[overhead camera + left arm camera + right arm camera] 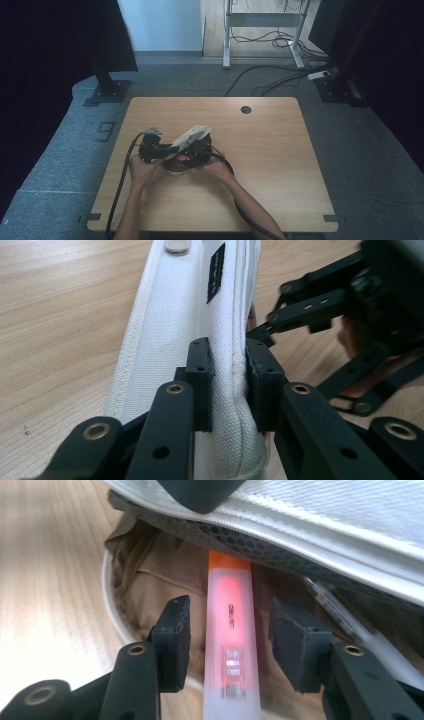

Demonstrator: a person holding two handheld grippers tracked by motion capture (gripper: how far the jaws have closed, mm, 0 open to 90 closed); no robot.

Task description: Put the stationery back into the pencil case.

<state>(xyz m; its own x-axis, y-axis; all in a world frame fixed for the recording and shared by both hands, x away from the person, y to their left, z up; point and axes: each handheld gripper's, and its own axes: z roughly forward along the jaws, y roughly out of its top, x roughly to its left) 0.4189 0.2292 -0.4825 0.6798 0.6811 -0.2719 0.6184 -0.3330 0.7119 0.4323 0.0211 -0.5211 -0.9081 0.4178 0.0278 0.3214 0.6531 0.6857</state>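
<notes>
A white fabric pencil case (192, 134) lies open on the wooden table (270, 150), its lid (180, 315) lifted. My left gripper (229, 382) is shut on the lid's edge, which is pinched between both pads. An orange-capped translucent marker (230, 595) lies in the case on the tan lining (150, 570), under the raised lid (325, 520). My right gripper (230, 630) straddles the marker with a gap on each side, open. Seen from above, both grippers (172, 149) (184, 157) meet at the case, held by two hands.
A clear pen (345, 620) lies in the case to the right of the marker. The table has a round cable hole (245, 109) near its far edge. Black cables trail from the grippers over the near edge. Stands and cables sit on the floor beyond.
</notes>
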